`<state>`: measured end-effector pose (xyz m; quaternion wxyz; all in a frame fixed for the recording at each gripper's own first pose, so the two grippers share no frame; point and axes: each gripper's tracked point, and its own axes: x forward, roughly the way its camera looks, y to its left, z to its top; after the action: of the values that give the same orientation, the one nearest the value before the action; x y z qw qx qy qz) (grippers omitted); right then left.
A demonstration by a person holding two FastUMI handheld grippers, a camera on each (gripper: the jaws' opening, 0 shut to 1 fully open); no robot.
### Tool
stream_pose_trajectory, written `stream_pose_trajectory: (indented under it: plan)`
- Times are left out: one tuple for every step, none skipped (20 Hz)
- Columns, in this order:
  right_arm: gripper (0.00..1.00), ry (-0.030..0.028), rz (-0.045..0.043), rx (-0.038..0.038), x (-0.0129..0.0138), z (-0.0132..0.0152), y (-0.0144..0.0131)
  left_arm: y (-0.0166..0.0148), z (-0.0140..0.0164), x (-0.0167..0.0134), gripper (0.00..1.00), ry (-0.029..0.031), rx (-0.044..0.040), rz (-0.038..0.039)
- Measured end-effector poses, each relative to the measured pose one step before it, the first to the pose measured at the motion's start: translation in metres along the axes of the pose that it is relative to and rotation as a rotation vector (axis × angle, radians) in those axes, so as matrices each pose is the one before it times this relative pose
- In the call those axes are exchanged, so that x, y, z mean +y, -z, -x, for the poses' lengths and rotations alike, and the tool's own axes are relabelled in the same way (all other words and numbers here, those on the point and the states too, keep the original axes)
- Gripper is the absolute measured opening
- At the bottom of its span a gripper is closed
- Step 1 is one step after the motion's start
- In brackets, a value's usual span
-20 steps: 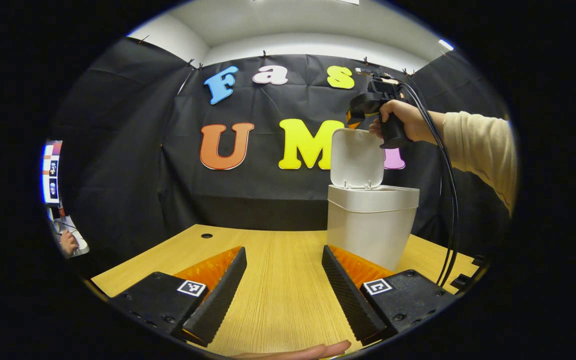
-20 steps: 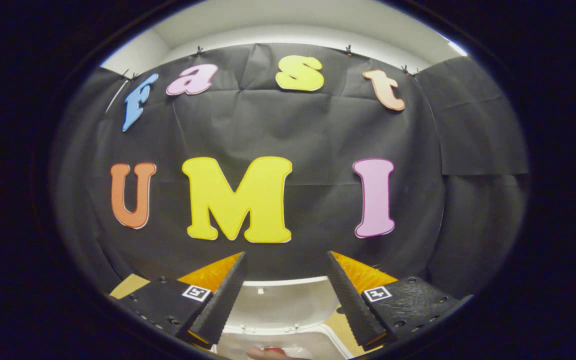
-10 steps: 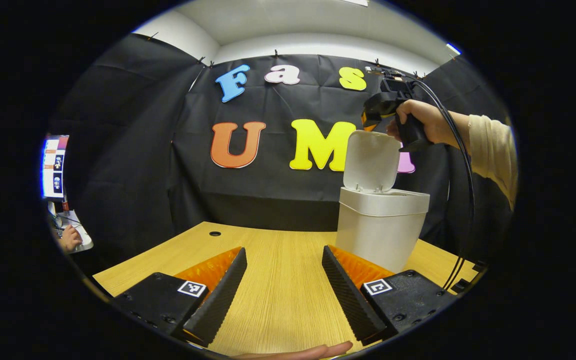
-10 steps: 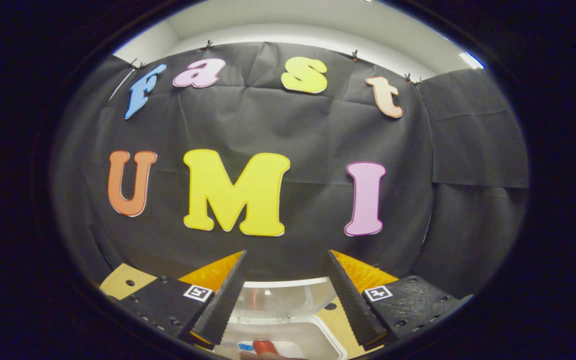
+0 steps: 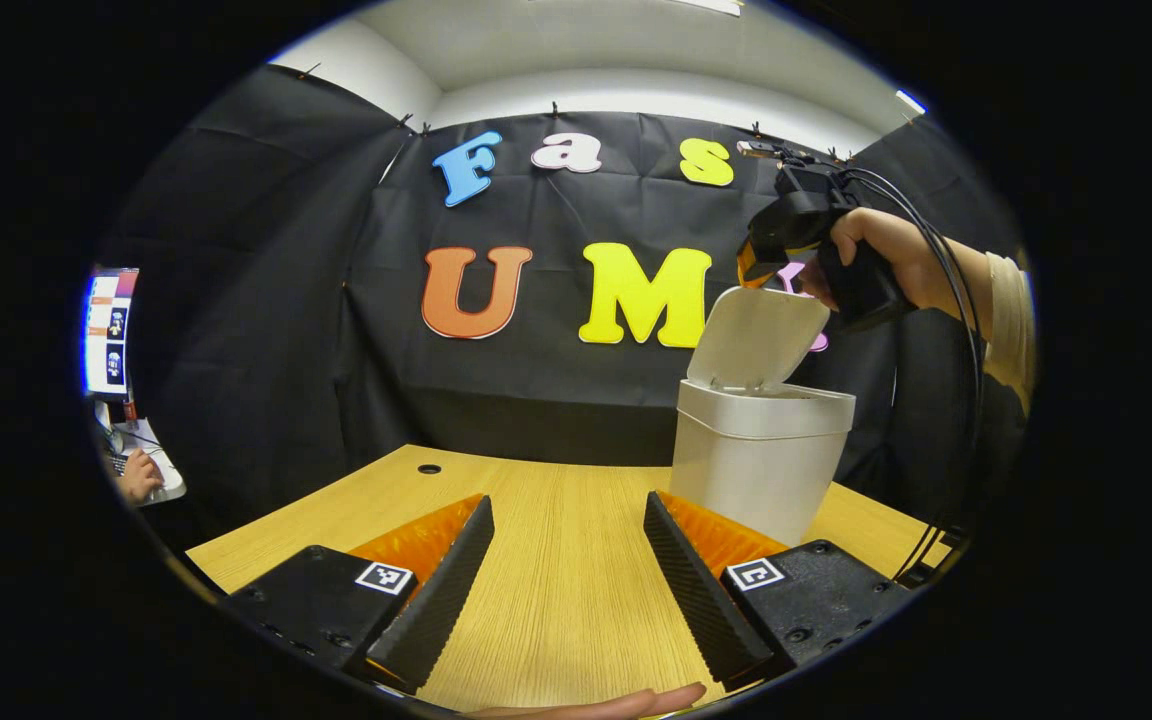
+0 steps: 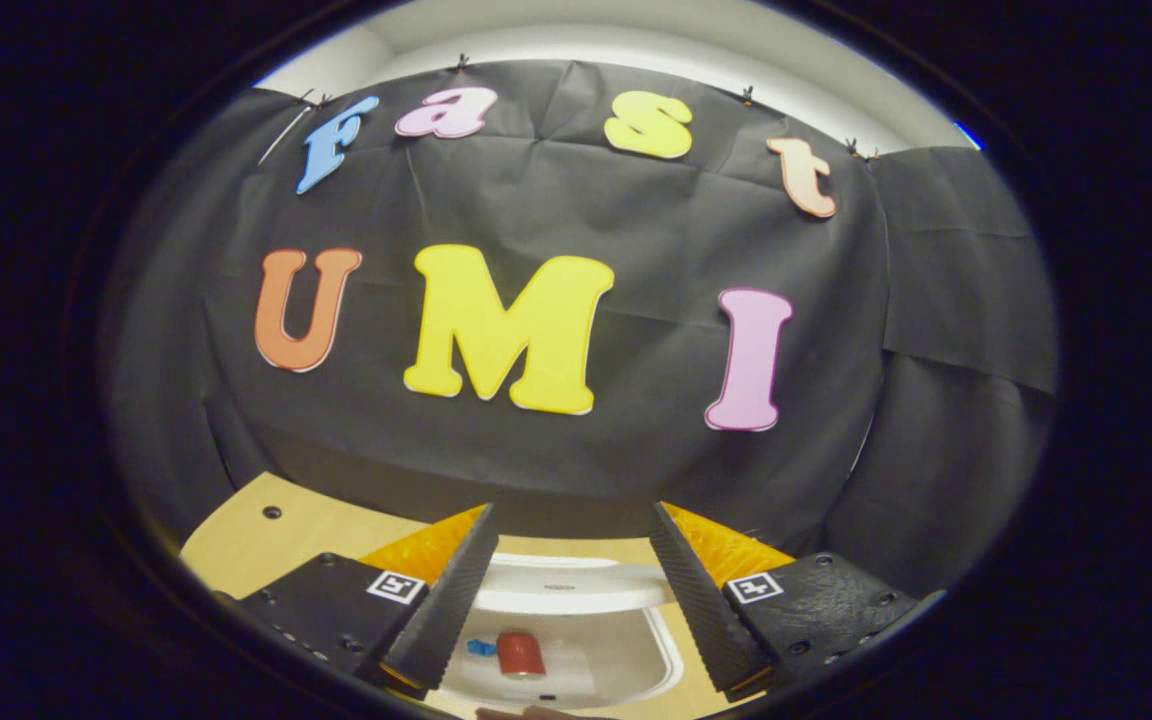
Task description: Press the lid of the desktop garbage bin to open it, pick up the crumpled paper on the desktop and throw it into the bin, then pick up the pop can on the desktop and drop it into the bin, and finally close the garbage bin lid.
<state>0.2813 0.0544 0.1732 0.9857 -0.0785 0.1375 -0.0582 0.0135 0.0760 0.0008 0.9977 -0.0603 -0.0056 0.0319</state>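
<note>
The white desktop bin (image 5: 756,465) stands on the wooden table (image 5: 556,600), right of centre in the left gripper view. Its lid (image 5: 764,335) is raised and leans over the opening. A hand holds my right gripper (image 5: 754,262) at the lid's top edge; I cannot tell if they touch. In the right gripper view my right gripper (image 6: 570,515) is open, and between its fingers I look down into the bin (image 6: 586,595), where a red pop can (image 6: 521,653) lies beside a blue scrap. My left gripper (image 5: 568,500) is open over bare table.
A monitor (image 5: 102,330) and another person's hand (image 5: 141,478) sit beyond the table's left edge. A small round hole (image 5: 429,468) marks the table's far side. Cables (image 5: 951,400) hang from the right gripper behind the bin.
The lid has tipped from upright to leaning over the opening. The right gripper has pitched downward, so more of the bin's inside and the can show. The left gripper barely moved.
</note>
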Motion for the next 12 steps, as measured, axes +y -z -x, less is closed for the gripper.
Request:
stream_pose_trajectory:
  plan:
    - [0.96,-0.00803,0.00734,0.0194,0.00267,0.00024,0.00814,-0.00044,0.00004,0.00105,0.98,-0.00311,-0.00026,0.00059]
    - [0.95,-0.00718,0.00739,0.02043,0.00281,-0.0001,0.00833,-0.00067,-0.00056,0.00065,0.98,-0.00233,-0.0019,-0.00166]
    - [0.95,-0.00502,0.00597,0.02064,0.00218,-0.00023,0.00865,-0.00062,-0.00091,-0.00042,0.98,-0.00057,-0.00346,-0.00443]
    - [0.95,-0.01479,0.00246,0.01613,0.0035,0.00003,0.0067,0.0011,-0.00079,0.00147,0.98,-0.00366,0.00094,-0.00167]
    - [0.97,-0.00457,0.00336,0.01281,0.00198,-0.00168,0.00629,0.00146,0.00003,0.00087,0.98,0.00153,0.00162,0.0006]
    - [0.98,-0.00654,-0.00242,0.00878,0.00143,-0.00141,0.00539,0.00064,-0.00114,-0.00115,0.98,0.00331,0.00158,0.00159]
    - [0.95,-0.008,0.0,0.01532,0.0027,-0.0014,0.00748,0.00148,-0.00141,-0.00005,0.98,-0.00016,0.00495,-0.00073]
    - [0.95,-0.00716,0.00275,0.01629,0.00231,-0.0016,0.00588,0.00112,-0.00059,0.00064,0.98,-0.00278,0.004,-0.0011]
    - [0.95,-0.00581,-0.00205,0.0128,0.0008,-0.00222,0.00636,0.00124,-0.00033,0.00234,0.98,-0.00891,0.004,0.0011]
    - [0.95,-0.00801,0.00399,0.02105,0.00001,-0.00116,0.00644,0.00046,0.0001,0.0005,0.98,-0.00523,0.00109,0.00035]
    - [0.96,-0.00887,-0.00281,0.00773,-0.00003,-0.00044,0.00418,-0.0013,0.00089,-0.00082,0.98,0.00389,-0.00155,-0.00207]
    - [0.94,-0.00635,-0.00862,0.0016,-0.00115,-0.00053,0.00029,-0.00272,-0.00013,-0.00099,0.98,0.00327,-0.00829,-0.00141]
